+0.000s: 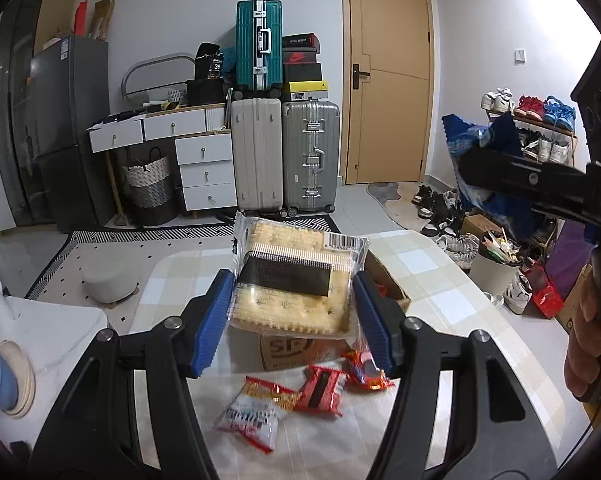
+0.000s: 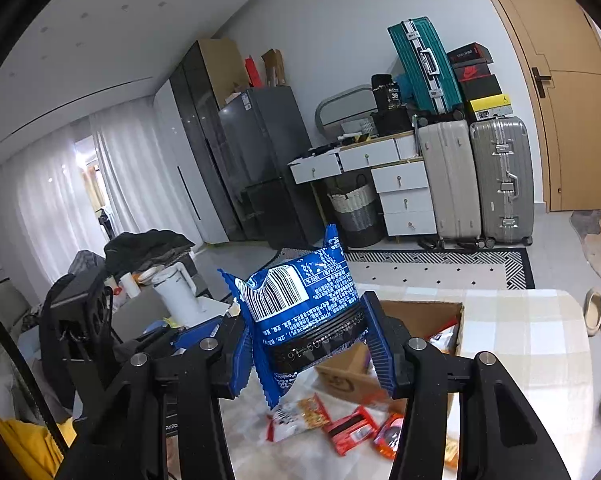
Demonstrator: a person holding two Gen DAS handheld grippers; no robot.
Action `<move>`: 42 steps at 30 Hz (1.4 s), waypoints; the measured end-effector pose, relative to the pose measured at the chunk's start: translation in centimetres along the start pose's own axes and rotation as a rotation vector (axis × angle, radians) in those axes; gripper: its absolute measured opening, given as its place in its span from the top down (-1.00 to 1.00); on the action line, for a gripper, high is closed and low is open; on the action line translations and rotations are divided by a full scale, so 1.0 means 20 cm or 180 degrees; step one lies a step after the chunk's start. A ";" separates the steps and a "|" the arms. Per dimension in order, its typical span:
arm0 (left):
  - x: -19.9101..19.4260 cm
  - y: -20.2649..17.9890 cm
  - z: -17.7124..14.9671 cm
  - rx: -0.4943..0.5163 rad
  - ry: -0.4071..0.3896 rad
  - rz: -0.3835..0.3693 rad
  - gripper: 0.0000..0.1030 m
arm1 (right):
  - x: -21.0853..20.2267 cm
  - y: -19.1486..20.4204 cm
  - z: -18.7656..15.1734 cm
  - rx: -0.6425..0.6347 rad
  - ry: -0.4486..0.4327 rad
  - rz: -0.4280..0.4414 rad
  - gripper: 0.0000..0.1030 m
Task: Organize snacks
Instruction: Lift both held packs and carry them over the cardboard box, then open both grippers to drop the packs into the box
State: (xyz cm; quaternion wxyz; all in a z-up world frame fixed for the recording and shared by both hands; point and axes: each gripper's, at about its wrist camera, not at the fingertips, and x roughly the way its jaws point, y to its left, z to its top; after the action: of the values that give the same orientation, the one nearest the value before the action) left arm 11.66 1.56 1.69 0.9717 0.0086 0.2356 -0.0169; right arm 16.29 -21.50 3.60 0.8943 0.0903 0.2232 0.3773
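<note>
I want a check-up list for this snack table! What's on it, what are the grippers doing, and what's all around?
Surface: table with a pale checked cloth.
Job's things: cracker pack and blue snack bag held up above the table; cardboard box open; red snack packets lying loose near it.
Clutter: white kettle and oddments on the side counter.
Grippers: left gripper shut on the cracker pack; right gripper shut on the blue snack bag.
Cables: nothing seen.
Surroundings: suitcases, white drawers, door, shoe rack, bin.
</note>
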 end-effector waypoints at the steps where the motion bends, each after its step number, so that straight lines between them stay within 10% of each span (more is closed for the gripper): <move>1: 0.05 0.01 0.02 -0.0005 0.0013 0.0000 -0.13 | 0.03 -0.02 0.01 -0.0007 0.0005 -0.0018 0.04; 25: 1.28 0.09 0.17 -0.0134 0.0898 -0.0079 -0.13 | 0.84 -0.59 0.00 0.0184 0.0698 -0.0342 0.03; 42: 1.56 0.14 0.05 -0.0210 0.1147 -0.0062 -0.14 | 1.04 -0.69 -0.16 0.0238 0.1127 -0.0365 0.03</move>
State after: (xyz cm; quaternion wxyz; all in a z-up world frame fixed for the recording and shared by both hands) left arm 39.94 3.52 -11.79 0.9133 -0.0228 0.4063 -0.0168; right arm 36.43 -16.21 -10.63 0.8571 0.0428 0.3957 0.3271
